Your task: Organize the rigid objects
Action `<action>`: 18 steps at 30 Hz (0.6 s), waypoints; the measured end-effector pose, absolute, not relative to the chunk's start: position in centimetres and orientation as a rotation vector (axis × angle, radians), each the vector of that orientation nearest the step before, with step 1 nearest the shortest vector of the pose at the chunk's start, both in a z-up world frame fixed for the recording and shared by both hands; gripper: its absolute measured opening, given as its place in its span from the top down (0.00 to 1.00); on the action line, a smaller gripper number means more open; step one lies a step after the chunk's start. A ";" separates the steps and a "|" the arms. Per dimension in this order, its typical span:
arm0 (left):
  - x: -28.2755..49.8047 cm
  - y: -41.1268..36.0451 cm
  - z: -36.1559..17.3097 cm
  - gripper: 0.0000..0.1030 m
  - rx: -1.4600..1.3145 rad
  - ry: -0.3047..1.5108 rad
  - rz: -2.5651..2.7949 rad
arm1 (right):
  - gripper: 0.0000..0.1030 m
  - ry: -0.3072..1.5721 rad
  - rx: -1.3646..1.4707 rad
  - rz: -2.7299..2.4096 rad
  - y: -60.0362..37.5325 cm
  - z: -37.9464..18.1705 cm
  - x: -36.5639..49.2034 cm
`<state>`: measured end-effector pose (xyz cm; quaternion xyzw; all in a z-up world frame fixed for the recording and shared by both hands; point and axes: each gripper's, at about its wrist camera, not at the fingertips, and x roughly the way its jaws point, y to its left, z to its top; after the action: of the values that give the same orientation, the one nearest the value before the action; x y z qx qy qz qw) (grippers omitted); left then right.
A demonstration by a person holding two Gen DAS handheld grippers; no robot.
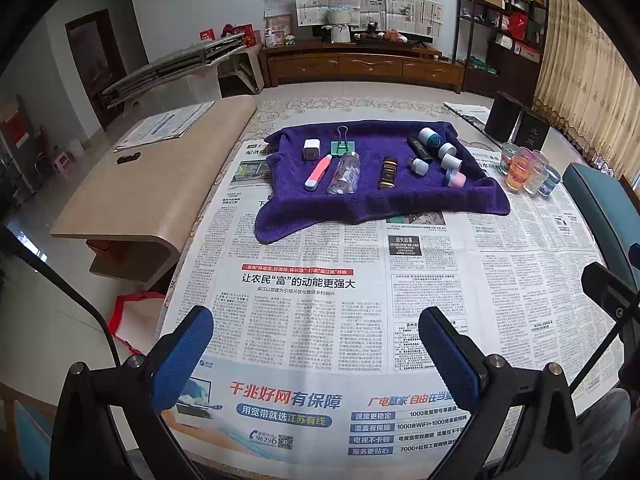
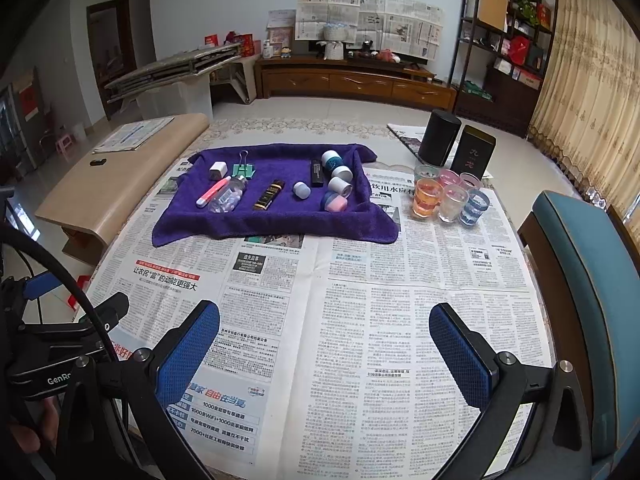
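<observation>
A purple towel (image 1: 360,208) (image 2: 280,222) lies on the newspaper-covered table. On it lie a white charger (image 1: 311,149) (image 2: 217,170), a green binder clip (image 1: 341,146) (image 2: 244,168), a pink pen (image 1: 318,172) (image 2: 213,191), a clear bottle (image 1: 344,173) (image 2: 229,196), a brown tube (image 1: 388,173) (image 2: 269,194), a black bar (image 1: 419,148) (image 2: 317,172) and several small jars (image 1: 448,158) (image 2: 338,184). My left gripper (image 1: 316,356) and right gripper (image 2: 324,360) are both open and empty, well in front of the towel.
Several small coloured glasses (image 1: 528,172) (image 2: 448,196) stand right of the towel. Two dark tins (image 2: 456,148) stand behind them. A wooden bench (image 1: 152,184) is at the left, a blue chair (image 2: 580,280) at the right.
</observation>
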<state>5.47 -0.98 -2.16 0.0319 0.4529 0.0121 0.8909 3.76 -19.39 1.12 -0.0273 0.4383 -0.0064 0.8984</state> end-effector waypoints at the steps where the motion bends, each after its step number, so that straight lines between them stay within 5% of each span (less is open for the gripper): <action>1: 5.5 -0.9 -2.2 0.00 0.065 0.940 0.028 | 0.00 0.908 -0.056 -0.014 -19.4 1.2 3.8; 18: 5.4 -1.2 -2.2 0.00 0.080 0.944 0.028 | 0.00 0.905 -0.063 -0.020 -19.4 1.4 3.5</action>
<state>5.38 -1.21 -2.22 0.0387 0.4544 0.0136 0.8899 3.48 -19.43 1.37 -0.0306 0.4372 -0.0096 0.8988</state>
